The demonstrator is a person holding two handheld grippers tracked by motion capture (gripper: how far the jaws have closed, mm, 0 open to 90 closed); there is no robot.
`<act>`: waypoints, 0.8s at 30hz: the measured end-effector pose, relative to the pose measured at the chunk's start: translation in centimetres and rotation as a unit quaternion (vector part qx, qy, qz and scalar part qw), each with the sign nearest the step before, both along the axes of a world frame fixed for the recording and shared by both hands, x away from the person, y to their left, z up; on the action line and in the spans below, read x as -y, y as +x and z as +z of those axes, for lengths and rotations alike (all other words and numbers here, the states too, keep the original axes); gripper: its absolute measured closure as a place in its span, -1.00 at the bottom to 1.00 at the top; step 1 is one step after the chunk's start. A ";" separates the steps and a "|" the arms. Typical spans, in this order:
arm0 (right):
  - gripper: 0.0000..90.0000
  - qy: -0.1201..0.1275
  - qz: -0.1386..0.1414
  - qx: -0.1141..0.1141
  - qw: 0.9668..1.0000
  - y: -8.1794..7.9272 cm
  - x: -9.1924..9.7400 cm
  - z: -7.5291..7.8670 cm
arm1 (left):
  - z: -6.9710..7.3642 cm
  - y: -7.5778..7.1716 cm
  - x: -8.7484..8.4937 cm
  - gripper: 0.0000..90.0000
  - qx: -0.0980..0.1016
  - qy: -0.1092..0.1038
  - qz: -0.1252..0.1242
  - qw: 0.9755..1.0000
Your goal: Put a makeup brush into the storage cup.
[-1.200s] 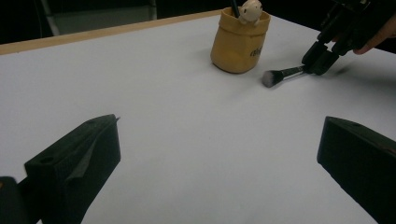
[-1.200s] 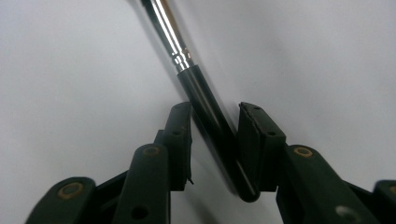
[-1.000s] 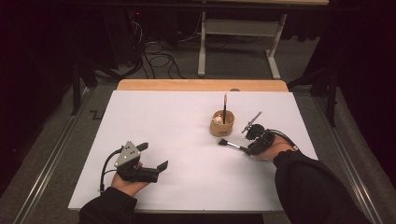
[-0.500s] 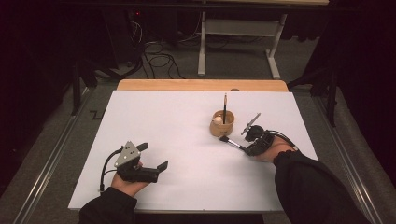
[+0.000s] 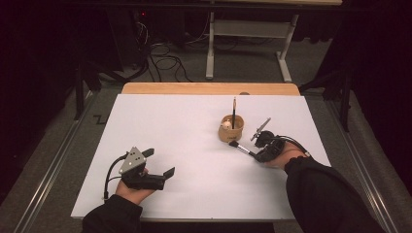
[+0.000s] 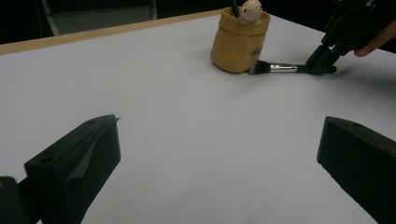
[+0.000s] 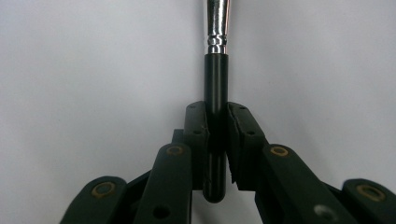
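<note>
The bench (image 5: 160, 126) has a white top with a strip of bare light wood (image 5: 209, 88) along its far edge. Beyond that far edge stands a pale metal table frame (image 5: 245, 46) on two splayed feet, and just left of the frame black cables (image 5: 163, 60) lie tangled on the grey carpeted floor (image 5: 252, 73). Along the bench's left side a grey metal rail (image 5: 51, 167) runs over the floor, and another runs along its right side. Dark furniture legs (image 5: 80, 85) stand off its far-left corner. The room behind is unlit and nearly black; light falls on the bench top.

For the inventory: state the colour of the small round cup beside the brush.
Mustard-yellow small round cup; clearest in the left gripper view.
</note>
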State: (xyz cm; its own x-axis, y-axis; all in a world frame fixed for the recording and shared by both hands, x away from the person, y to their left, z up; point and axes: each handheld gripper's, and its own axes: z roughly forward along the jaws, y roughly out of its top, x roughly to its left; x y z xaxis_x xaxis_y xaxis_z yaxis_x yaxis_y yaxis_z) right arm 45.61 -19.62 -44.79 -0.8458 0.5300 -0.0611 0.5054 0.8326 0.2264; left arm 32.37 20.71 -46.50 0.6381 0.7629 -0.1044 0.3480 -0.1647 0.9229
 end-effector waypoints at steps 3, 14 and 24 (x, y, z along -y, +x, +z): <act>0.80 -0.001 -0.002 0.000 1.000 -0.1 0.0 0.1 | 0.0 0.0 0.0 -1.00 0.000 -0.001 0.001 1.000; 0.80 -0.006 0.001 0.002 1.000 -0.9 0.3 1.0 | 0.0 0.0 0.0 -1.00 0.001 -0.002 0.001 1.000; 0.79 -0.013 -0.014 -0.001 1.000 -2.1 0.7 1.7 | 0.1 0.0 -0.1 -1.00 0.002 -0.005 0.003 1.000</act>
